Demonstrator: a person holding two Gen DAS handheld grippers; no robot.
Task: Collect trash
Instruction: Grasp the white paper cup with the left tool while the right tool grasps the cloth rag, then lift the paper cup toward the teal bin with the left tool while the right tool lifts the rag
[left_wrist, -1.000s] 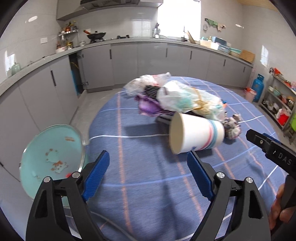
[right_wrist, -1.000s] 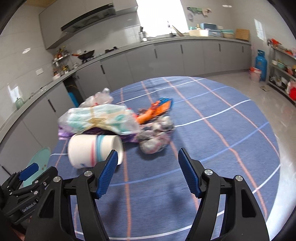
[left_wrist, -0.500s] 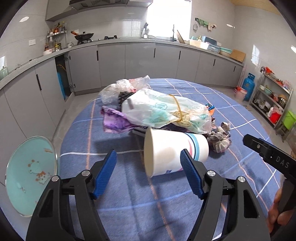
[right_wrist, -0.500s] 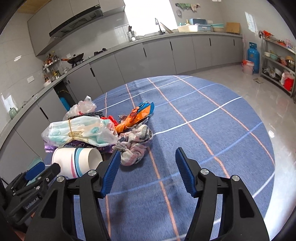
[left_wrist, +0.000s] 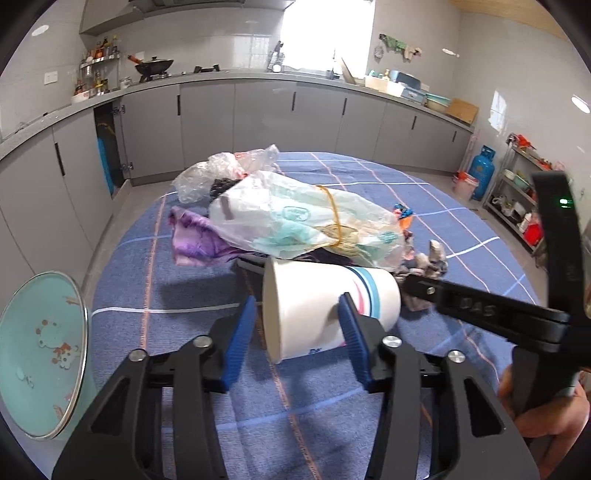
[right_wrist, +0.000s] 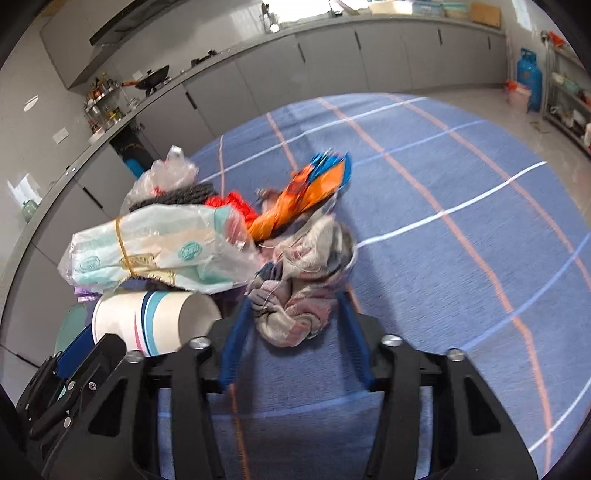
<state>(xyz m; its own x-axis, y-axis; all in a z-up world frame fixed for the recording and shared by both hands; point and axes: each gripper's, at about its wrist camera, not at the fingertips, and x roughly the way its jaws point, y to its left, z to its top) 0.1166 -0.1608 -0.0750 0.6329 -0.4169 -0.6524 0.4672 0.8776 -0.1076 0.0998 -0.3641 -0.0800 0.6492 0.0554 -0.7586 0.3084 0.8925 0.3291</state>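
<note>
Our left tongs (left_wrist: 297, 325) have just been closing, with the cup (left_wrist: 328, 310) lying on its side between their blue pads. The right pad (left_wrist: 351, 332) sits against the cup's wall, and the left pad (left_wrist: 240, 332) stands just off its open rim, so we cannot tell whether the grip is firm. The cup's mouth faces our left pad and its striped end points away to the right.

Our right tongs (right_wrist: 293, 321) have also just been closing, and their pads now flank a crumpled rag (right_wrist: 306, 280). The rag bulges between them. The picture is blurred there, but both pads look pressed into the cloth.

Just beyond the cup, ahead of the left tongs, lies a clear bag (left_wrist: 306, 218) of pale green packets bound with a yellow band. A purple cloth (left_wrist: 195, 240) pokes out to its left and another clear bag (left_wrist: 221, 170) sits behind it. From the right tongs, an orange and blue wrapper (right_wrist: 314, 192) lies just past the rag, with something red (right_wrist: 232, 203) beside it.

All of this rests on a blue checked tablecloth (right_wrist: 461, 221). Off to the left of the left tongs a teal plate (left_wrist: 40, 350) shows at the table's edge. To their right, the right tongs' black frame crosses the view, held by a hand (left_wrist: 546, 417).

Grey cabinets (left_wrist: 258, 118) run along the far wall, with a blue gas bottle (left_wrist: 483, 173) at the right.
</note>
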